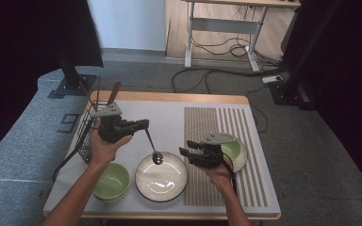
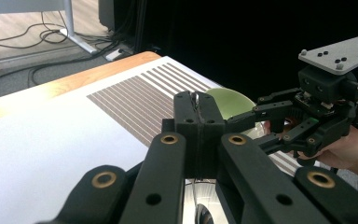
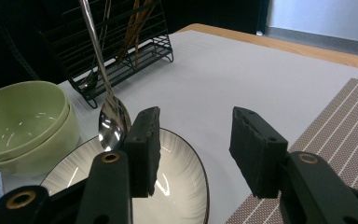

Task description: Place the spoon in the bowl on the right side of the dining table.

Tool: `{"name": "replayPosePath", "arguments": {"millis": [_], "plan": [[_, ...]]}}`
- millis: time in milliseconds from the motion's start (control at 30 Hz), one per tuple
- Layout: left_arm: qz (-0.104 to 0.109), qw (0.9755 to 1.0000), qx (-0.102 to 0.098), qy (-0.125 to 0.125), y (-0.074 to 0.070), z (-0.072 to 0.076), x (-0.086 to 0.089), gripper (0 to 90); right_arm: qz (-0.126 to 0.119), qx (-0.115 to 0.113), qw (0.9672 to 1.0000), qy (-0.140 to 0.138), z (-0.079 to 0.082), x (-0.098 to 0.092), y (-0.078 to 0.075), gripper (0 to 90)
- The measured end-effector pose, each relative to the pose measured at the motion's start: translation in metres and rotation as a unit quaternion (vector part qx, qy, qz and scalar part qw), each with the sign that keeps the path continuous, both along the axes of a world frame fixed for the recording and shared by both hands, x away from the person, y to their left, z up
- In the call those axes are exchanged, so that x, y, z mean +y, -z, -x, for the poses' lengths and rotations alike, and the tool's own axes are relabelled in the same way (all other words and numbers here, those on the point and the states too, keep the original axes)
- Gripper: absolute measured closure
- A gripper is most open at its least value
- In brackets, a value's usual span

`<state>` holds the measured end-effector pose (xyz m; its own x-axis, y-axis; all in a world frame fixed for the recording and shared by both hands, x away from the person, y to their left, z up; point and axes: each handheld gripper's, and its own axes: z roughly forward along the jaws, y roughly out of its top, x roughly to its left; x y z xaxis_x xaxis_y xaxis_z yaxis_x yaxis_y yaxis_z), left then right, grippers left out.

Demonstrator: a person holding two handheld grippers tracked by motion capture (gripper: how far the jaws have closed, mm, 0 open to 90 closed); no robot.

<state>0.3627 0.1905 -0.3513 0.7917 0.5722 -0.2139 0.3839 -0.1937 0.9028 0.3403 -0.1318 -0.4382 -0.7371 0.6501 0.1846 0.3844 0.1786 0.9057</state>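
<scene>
The plate (image 1: 161, 177) is white with fine dark ribbing and a dark rim. Over its far edge hangs a shiny silver spoon (image 1: 152, 148), pinched in the black left gripper (image 1: 143, 125), which carries a grey plate on top. Left of the plate sit two stacked pale green bowls (image 1: 111, 181); beyond them stands a black wire rack (image 1: 86, 132) with brown wooden handles in it. Right of the plate lies a mat (image 1: 221, 150) striped brown and white, with another pale green bowl (image 1: 232, 147) on it. The right gripper (image 1: 185, 148) is black too. The table (image 1: 169, 120) is white with a light wooden edge.
</scene>
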Motion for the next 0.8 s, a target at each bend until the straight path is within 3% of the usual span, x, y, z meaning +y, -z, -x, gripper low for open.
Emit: {"name": "replayPosePath", "arguments": {"millis": [367,800], "plan": [[-0.009,0.9999,-0.006,0.01,-0.003,0.001,-0.01,89.8,-0.001,0.0,1.0,-0.008,0.001,0.006,0.0,53.5],[-0.006,0.9999,0.0,0.016,0.0,0.001,-0.019,89.8,-0.001,0.002,0.9998,-0.018,0.002,0.012,0.001,54.5]]}}
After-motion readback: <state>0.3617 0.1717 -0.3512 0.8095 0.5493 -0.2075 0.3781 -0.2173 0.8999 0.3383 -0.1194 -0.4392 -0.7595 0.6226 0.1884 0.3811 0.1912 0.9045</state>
